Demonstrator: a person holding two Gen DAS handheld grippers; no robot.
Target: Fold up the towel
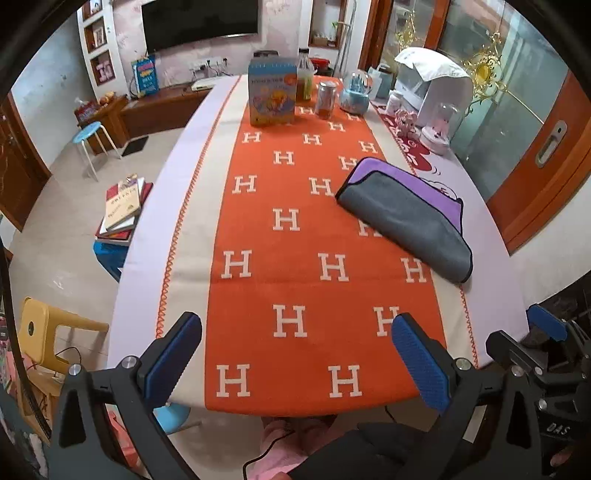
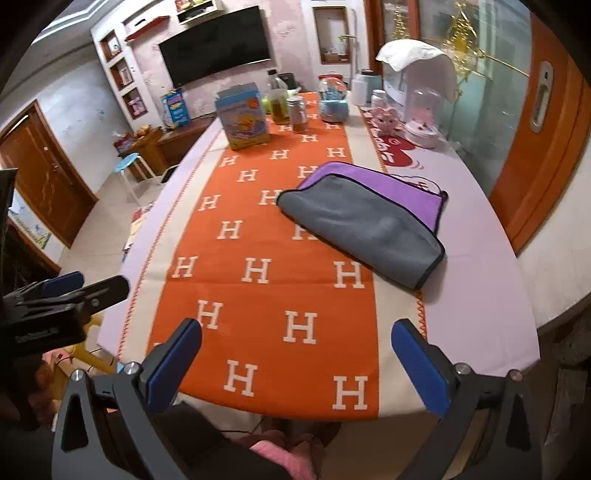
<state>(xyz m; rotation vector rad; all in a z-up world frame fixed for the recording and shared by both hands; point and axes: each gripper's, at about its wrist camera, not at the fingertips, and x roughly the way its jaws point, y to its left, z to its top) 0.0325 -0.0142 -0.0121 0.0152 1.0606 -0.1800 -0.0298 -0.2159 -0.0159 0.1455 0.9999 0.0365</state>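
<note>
- Left wrist view: the left claw (image 1: 295,354) is seen spread wide, blue pads apart, nothing held, poised over the near table edge.
- The right claw (image 2: 295,360) is likewise held wide apart and empty.
- The table (image 2: 480,266) is covered by an orange runner with white H letters (image 1: 295,258); a wall-mounted black television (image 1: 199,22) is seen beyond.
- The folded grey-and-purple cloth towel (image 1: 406,218) is laid flat right of centre, well apart from both claws, its long axis running diagonally from far-left to near-right.

White "H" letters across orange runner (image 1: 325,236); box print unreadable.
</note>
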